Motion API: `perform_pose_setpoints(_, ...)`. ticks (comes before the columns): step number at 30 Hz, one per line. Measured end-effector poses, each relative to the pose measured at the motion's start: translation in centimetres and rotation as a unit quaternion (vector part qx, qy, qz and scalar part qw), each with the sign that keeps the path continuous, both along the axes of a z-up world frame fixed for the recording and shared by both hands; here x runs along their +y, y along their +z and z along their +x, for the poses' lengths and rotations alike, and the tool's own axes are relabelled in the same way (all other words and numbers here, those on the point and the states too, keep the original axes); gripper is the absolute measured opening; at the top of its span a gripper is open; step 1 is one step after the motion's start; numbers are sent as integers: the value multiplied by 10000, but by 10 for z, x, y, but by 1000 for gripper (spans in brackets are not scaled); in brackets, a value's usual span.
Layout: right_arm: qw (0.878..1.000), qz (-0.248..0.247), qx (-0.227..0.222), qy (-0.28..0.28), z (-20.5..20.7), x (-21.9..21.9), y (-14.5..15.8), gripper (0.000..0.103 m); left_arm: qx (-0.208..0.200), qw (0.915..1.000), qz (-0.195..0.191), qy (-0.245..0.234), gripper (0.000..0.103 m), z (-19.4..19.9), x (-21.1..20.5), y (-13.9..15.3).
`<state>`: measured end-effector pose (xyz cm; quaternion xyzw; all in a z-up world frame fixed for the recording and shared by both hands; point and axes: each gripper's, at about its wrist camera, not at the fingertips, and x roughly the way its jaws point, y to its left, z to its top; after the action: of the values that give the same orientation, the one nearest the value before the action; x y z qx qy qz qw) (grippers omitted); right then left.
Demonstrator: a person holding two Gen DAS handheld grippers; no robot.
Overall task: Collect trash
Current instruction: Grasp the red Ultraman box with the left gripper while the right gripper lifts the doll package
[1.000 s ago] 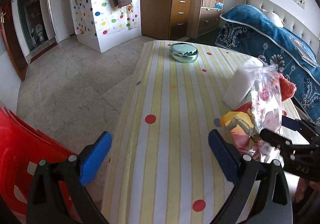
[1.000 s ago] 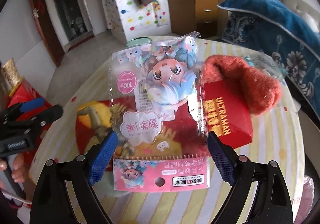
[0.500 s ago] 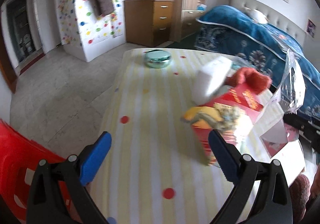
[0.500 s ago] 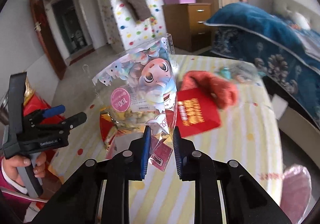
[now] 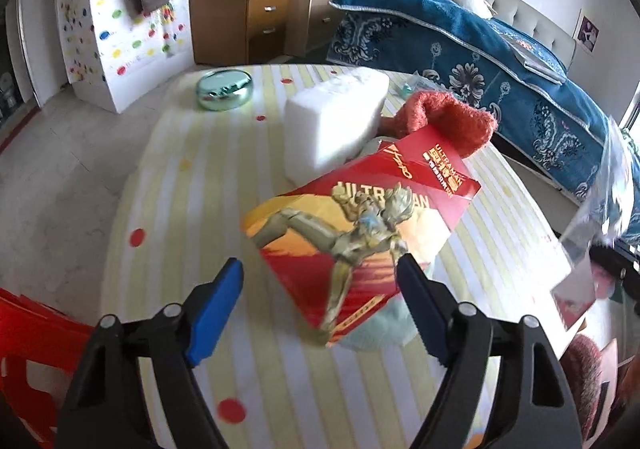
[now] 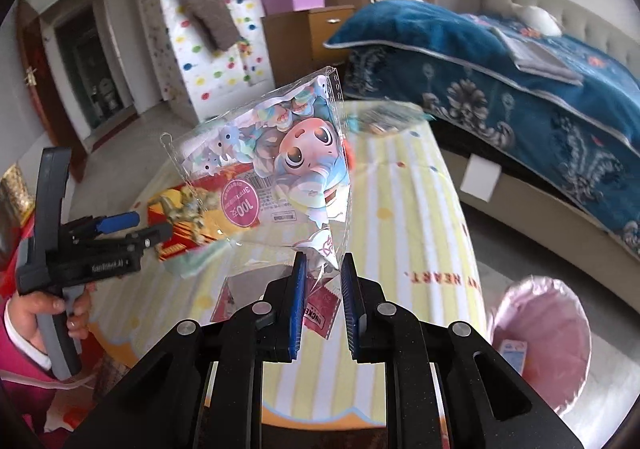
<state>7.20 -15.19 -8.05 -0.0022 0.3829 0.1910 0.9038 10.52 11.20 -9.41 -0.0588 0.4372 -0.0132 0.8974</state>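
My right gripper point(image 6: 323, 269) is shut on the bottom edge of a clear plastic cartoon packet point(image 6: 276, 173) and holds it up above the striped table point(image 6: 404, 209). The packet also shows at the right edge of the left wrist view point(image 5: 608, 185). My left gripper point(image 5: 320, 281) is open and empty, just in front of a red Ultraman packet point(image 5: 360, 225) that lies on the table. In the right wrist view the left gripper point(image 6: 124, 227) is beside that red packet point(image 6: 180, 209).
A white foam block point(image 5: 332, 121), an orange knitted item point(image 5: 448, 121) and a green metallic bowl point(image 5: 224, 89) lie farther back. A pink-lined bin point(image 6: 544, 337) stands on the floor right of the table. A red chair point(image 5: 36, 345) is at left. A blue bed point(image 6: 520, 89) lies behind.
My right gripper has lifted the cartoon packet higher and swung right, bringing the pink bin into view. My left gripper has moved forward toward the red Ultraman packet, still open.
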Motion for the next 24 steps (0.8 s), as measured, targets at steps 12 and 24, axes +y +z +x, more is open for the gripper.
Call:
perform_pose_setpoints(12,9998,49,82,-178,-12,-18,-7,19,-362,9969,-518,-479,19,-11,-16,10)
perform_pose_setpoints(24,9984,108,-16,-561,-33,-41,1,19,-1293,9768,583,-1602,0,-85,-96,44)
